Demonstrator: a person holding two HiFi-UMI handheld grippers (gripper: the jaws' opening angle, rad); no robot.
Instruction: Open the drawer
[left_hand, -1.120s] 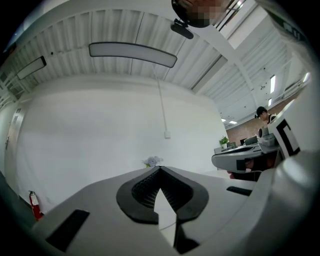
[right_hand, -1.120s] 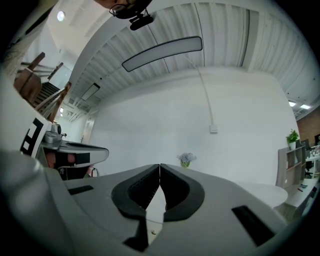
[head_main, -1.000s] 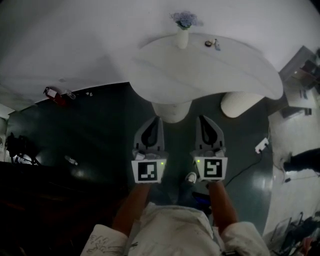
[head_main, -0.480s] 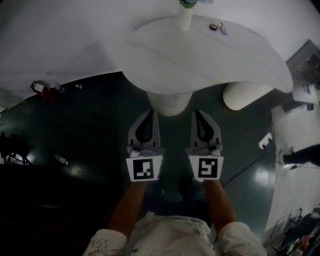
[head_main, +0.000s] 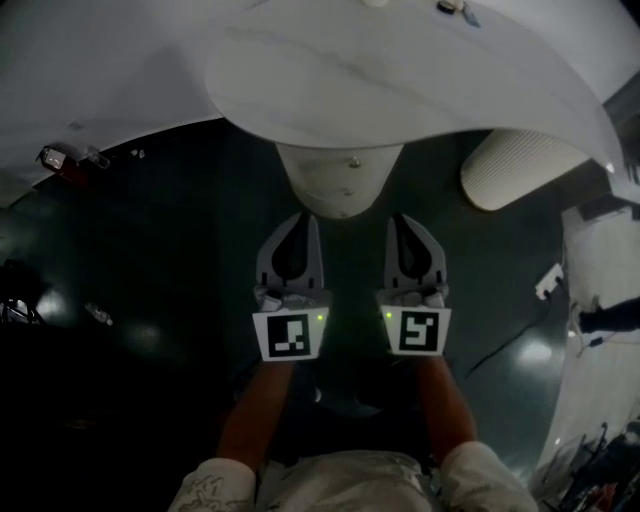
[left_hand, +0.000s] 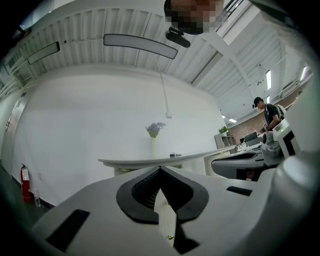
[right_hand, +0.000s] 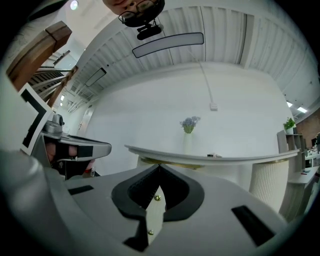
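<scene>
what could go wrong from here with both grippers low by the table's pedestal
1. The left gripper and right gripper are both shut and empty, so neither could take a handle as is.
2. The tabletop juts out above and ahead of them; moving in and up might knock its rim and rock the vase.
3. No drawer front shows clearly on the pedestal.

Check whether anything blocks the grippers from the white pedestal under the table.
Nothing visible does. Only dark floor lies between the left gripper, the right gripper and the pedestal; the tabletop overhangs it from above.
</scene>
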